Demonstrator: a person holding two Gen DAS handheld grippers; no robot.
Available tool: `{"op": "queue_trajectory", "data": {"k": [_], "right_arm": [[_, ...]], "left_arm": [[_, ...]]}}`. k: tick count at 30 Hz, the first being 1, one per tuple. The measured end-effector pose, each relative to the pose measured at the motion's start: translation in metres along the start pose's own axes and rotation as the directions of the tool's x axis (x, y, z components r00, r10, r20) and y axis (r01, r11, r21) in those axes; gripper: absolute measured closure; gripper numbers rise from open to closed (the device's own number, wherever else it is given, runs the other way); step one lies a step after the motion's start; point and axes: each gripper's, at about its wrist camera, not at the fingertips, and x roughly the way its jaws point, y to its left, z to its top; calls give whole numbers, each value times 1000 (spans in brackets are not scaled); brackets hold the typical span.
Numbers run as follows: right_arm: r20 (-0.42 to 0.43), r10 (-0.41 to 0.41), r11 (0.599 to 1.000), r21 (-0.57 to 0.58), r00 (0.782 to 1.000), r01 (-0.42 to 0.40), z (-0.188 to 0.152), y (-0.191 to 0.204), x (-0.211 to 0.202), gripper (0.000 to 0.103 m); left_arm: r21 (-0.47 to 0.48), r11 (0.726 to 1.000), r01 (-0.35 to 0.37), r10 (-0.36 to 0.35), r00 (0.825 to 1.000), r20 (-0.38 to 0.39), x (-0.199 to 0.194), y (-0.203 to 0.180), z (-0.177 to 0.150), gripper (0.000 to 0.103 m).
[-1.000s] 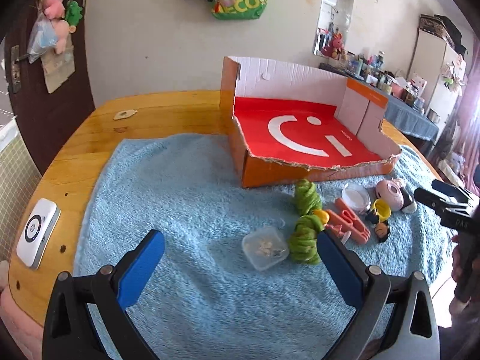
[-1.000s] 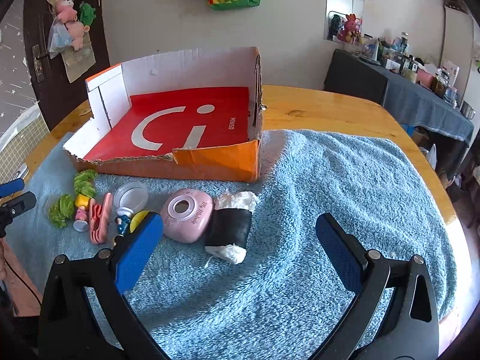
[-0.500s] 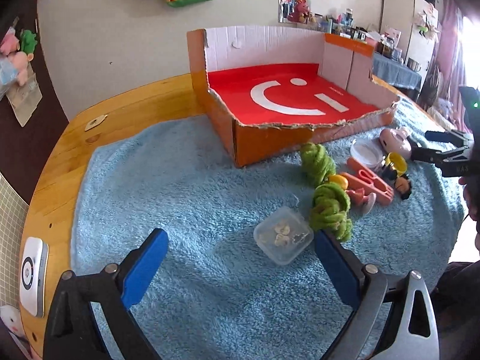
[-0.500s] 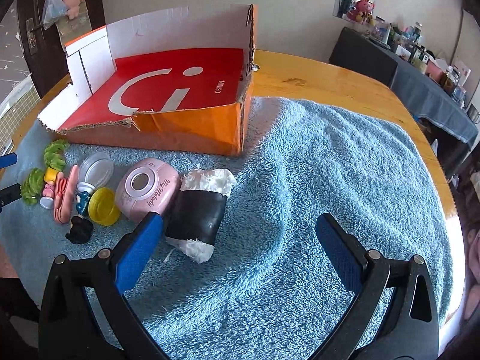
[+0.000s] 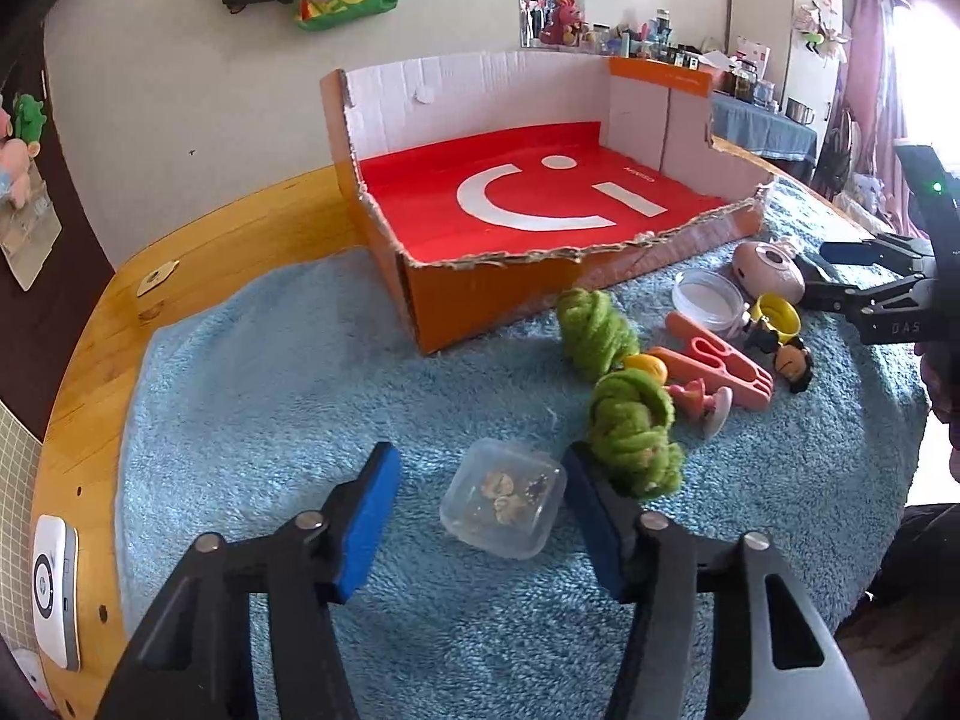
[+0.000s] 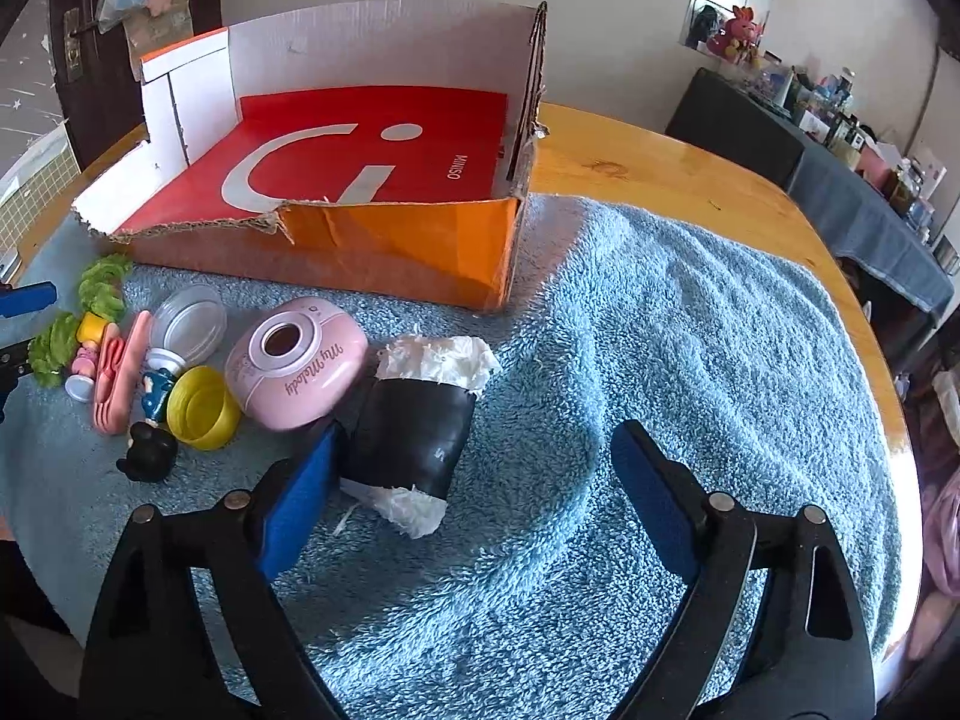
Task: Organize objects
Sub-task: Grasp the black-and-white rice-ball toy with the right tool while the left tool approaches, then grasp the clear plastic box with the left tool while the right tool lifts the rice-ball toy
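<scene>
My left gripper (image 5: pixel 480 510) hovers low over the blue towel (image 5: pixel 270 360), its jaws closing. Between them lies a small clear plastic container (image 5: pixel 504 498); the right pad is nearly at its edge, the left pad still apart. My right gripper (image 6: pixel 477 495) is closing too, with a black roll with white ends (image 6: pixel 414 432) between its jaws, close to the left pad and far from the right one. The torn cardboard box (image 5: pixel 480 84) with a red floor stands behind and holds nothing.
Two green yarn bundles (image 5: pixel 636 438), a pink clip (image 5: pixel 714 360), a pink round case (image 6: pixel 297 360), a yellow cap (image 6: pixel 201 399), a clear lid (image 6: pixel 186 324) and small figurines lie before the box. A white device (image 5: pixel 54 588) sits at the wooden table's left edge.
Both grippers have sunk closer to the towel and rolled a little. Both pairs of jaws have narrowed, the left around the clear container, the right around the black roll.
</scene>
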Motion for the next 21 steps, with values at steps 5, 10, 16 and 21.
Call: {"op": "queue_trajectory", "data": {"k": [5, 10, 16, 21], "right_arm": [[16, 31, 999, -17, 999, -31, 0, 6, -2, 42], [43, 36, 999, -9, 998, -36, -3, 5, -6, 63], [50, 34, 999, 0, 998, -34, -5, -1, -9, 70], [64, 21, 999, -26, 998, -19, -6, 2, -9, 70]], "left_arm": [[7, 1000, 2, -2, 1000, 7, -3, -6, -2, 60], [-31, 999, -17, 17, 1000, 17, -4, -8, -4, 61], [-69, 997, -16, 18, 999, 28, -8, -8, -5, 61], [-80, 997, -21, 24, 999, 36, -11, -9, -4, 61]]}}
